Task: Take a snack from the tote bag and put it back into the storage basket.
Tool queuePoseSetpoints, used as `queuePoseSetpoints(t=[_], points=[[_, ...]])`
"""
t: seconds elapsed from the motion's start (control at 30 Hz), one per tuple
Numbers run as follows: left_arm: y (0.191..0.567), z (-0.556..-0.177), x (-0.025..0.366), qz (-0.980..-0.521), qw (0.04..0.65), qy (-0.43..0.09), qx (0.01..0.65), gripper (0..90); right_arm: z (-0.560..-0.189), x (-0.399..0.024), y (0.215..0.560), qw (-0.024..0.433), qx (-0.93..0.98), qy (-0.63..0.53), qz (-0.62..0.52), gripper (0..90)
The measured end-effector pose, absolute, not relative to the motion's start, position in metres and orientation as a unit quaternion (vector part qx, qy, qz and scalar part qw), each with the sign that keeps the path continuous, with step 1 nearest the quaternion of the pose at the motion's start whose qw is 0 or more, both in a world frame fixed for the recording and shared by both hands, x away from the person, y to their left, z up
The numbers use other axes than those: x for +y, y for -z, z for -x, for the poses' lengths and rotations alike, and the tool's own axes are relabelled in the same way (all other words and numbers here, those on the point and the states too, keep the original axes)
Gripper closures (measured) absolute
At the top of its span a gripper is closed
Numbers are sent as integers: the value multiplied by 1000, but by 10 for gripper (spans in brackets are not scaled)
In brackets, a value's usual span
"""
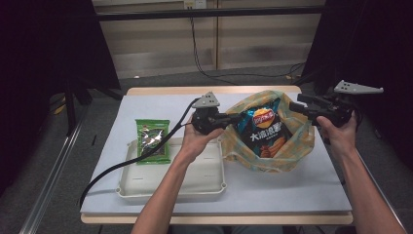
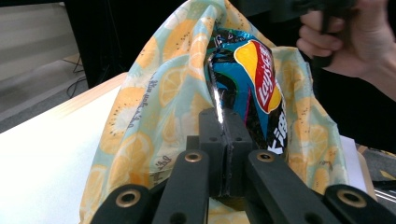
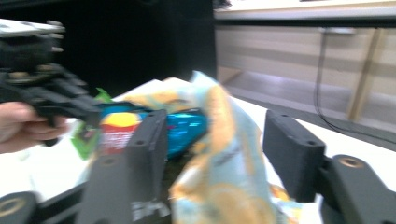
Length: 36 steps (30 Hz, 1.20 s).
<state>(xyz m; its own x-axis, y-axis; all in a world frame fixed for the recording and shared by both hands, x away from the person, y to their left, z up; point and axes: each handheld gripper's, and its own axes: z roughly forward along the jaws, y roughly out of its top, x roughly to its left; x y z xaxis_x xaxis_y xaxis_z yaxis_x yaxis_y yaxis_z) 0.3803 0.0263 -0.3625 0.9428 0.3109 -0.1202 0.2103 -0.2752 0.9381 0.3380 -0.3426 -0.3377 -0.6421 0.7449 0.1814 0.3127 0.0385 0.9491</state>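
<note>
While left tool (image 2: 224, 154) pinches bag (image 2: 140, 121).

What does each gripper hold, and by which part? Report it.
The left gripper is shut on the chip bag, pinching its edge beside the fruit-print bag. The right gripper stands open, the fruit-print bag's rim between its jaws, unclamped.

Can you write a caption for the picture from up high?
Left gripper pinches a chip bag inside a lemon-print bag; right gripper open beside it.
</note>
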Motion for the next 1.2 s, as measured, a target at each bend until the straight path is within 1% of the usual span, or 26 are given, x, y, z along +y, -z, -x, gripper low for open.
queuePoseSetpoints(t=[0.03,0.07,0.1,0.2,0.23,0.27,0.47,0.53,0.6,0.73,0.87,1.0,1.13,1.2], points=[[362,-379,25,-797,580,-42,161,888,-342,-343,339,185,697,-576,-385,400],[361,-378,25,-799,578,-44,159,888,-346,-343,341,179,699,-573,-388,442],[360,-377,24,-799,579,-44,157,888,-348,-342,343,176,701,-569,-391,512],[358,-375,23,-799,580,-46,152,888,-354,-341,349,163,707,-567,-390,793],[357,-375,24,-800,578,-47,152,888,-355,-340,351,167,706,-566,-392,860],[357,-374,24,-800,579,-47,151,888,-357,-340,352,166,704,-567,-394,885],[354,-371,25,-799,581,-50,145,888,-366,-349,353,187,685,-559,-428,900],[354,-370,26,-799,582,-51,144,888,-369,-354,357,198,682,-547,-443,900],[353,-370,25,-799,583,-51,141,888,-372,-362,363,192,674,-550,-454,900],[353,-368,21,-795,591,-42,133,887,-372,-364,372,207,681,-528,-462,900],[351,-367,20,-791,596,-39,131,887,-376,-366,382,200,678,-524,-475,900],[338,-366,26,-776,615,-40,130,887,-378,-370,390,206,678,-511,-488,900],[330,-371,29,-776,615,-41,132,887,-371,-369,388,200,691,-517,-464,900],[328,-371,30,-776,615,-42,134,888,-369,-368,384,204,688,-523,-460,900]])
